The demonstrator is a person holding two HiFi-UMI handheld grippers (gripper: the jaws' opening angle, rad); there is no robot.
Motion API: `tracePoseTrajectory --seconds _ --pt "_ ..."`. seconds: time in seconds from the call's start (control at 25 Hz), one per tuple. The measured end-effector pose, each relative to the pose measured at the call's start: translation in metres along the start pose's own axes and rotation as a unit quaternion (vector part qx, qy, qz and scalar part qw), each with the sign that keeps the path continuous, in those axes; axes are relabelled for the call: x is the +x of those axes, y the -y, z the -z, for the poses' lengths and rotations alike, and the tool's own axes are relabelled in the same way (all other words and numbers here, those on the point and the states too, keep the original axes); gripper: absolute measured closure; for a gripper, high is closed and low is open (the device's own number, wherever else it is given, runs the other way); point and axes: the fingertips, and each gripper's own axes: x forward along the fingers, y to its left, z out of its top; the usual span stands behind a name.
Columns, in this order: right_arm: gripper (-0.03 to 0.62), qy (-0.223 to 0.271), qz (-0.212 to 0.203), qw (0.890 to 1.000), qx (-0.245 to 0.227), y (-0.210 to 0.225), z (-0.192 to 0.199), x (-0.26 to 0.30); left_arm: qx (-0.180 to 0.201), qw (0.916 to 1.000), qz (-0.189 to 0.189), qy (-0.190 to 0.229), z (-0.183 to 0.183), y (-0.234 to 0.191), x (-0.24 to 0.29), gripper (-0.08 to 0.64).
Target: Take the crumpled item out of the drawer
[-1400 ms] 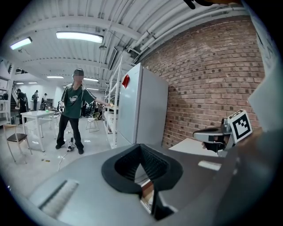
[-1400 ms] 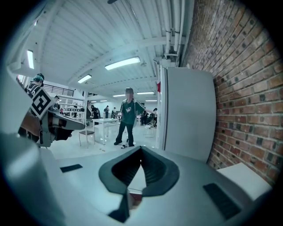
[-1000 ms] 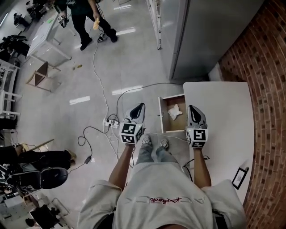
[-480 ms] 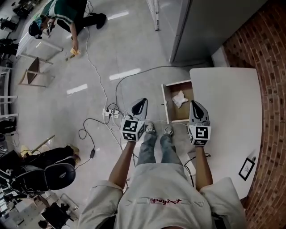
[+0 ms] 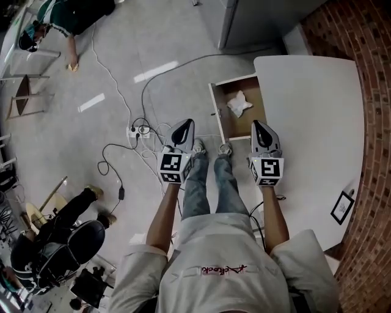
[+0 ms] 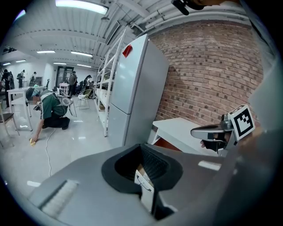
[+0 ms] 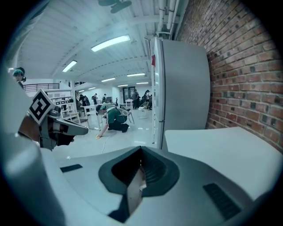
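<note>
1. So, the crumpled item (image 5: 238, 104), one pale wad, lies in the open drawer (image 5: 215, 116), toward its far half. Nothing is touching it.
2. There's one drawer, pulled out of the one white table (image 5: 311, 122), and I can't see anything else inside it.
3. Two claws. The right gripper (image 5: 257, 125) is pinched fully closed on nothing, and in the head view its tip overlaps the drawer's near right corner. The left gripper (image 5: 186, 124) has its jaws together too, also empty, out over the floor left of the drawer.
4. What's changed: over the last second both claws have sunk. The drawer has also slid up the head view, so it's now ahead of the tips rather than between them.
5. My read is that the person is lowering into the reach. It's an approach, not a grab yet.
6. Whichever claw goes in has to open first, and the right one looks better placed.
7. Further out: one power strip (image 5: 139, 129) with cables on the floor, and one dark framed thing (image 5: 343, 208) at the table's edge. Two others are around too: a kneeling person (image 5: 64, 15) and a seated person (image 5: 67, 211).
</note>
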Motion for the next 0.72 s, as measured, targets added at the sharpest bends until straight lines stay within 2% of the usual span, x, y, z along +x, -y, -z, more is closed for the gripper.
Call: tracePoseTrajectory --seconds 0.28,0.52,0.72 --pt "0.580 -0.036 -0.001 0.999 0.023 -0.015 0.058 -0.004 -0.020 0.9989 0.007 -0.041 0.066 0.007 0.007 0.551" --pt "0.580 -0.059 -0.010 0.997 0.037 -0.028 0.106 0.006 -0.044 0.9976 0.008 -0.053 0.104 0.015 0.021 0.551" --pt "0.580 -0.077 -0.009 0.996 0.044 -0.034 0.140 0.007 -0.046 0.9968 0.020 -0.062 0.135 0.021 0.027 0.551"
